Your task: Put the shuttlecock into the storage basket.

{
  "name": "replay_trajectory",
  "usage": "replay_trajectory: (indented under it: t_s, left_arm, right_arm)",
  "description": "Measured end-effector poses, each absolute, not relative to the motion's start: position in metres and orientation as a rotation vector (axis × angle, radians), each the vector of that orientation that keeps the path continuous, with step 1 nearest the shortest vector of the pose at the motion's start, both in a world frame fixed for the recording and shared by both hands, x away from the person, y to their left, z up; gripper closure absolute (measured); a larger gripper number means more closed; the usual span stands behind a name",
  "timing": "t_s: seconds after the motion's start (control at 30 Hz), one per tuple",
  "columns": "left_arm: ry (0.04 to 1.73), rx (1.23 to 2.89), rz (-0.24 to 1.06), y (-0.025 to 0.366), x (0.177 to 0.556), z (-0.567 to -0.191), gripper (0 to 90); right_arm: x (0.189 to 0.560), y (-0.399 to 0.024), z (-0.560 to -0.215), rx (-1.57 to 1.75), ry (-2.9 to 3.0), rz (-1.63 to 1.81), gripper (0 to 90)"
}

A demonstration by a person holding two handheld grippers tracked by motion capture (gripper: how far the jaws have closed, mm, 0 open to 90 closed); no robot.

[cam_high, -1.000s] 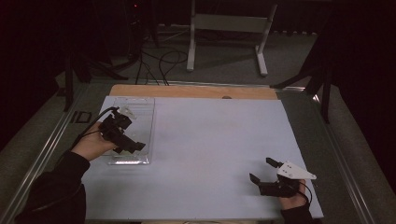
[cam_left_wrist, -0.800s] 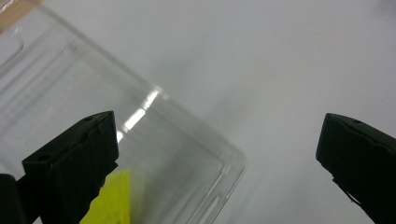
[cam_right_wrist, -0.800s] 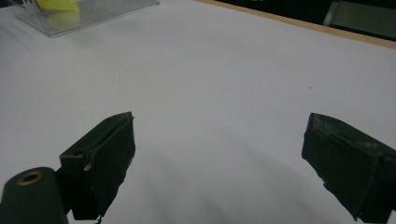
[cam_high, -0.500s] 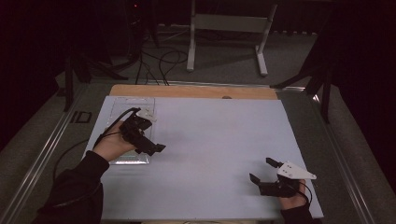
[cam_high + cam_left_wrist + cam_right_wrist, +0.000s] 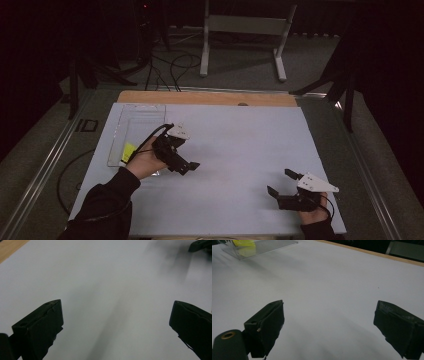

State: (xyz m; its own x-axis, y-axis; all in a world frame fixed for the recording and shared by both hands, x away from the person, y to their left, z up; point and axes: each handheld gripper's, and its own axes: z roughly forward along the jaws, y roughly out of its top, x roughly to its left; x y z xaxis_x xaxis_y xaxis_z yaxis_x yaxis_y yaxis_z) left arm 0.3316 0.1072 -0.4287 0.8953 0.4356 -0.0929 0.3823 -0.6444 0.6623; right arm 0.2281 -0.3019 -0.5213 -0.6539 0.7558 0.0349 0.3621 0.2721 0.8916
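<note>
Clear tray (image 5: 135, 120) with yellow item (image 5: 128, 151) inside lies just behind left gripper (image 5: 187, 167). Left gripper jaws apart, empty, over bare white table (image 5: 240, 145) beside tray. Right gripper (image 5: 282, 185) well apart from tray, jaws apart, empty. Judgement: turn left jaws toward tray, straddle yellow item squarely, close gently.

clear tray (image 5: 142, 120) | flat, table's far-left | yellow item (image 5: 128, 150) inside (near end)

1 clear tray (image 5: 137, 120), 1 yellow item (image 5: 128, 151), 2 tools.
</note>
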Motion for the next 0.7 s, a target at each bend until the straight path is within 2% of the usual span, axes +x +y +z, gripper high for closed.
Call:
replay_trajectory:
  t_s: [0.33,0.7]
  left_arm:
    - [0.555,2.247,0.056,0.095,0.322,-0.452,0.0]
    - [0.539,2.173,0.031,0.102,0.311,-0.47,0.1]
  right_arm:
    - [0.228,-0.302,-0.521,1.007,2.151,1.346,9.7]
    - [0.228,-0.302,-0.521,1.001,2.153,1.346,9.7]
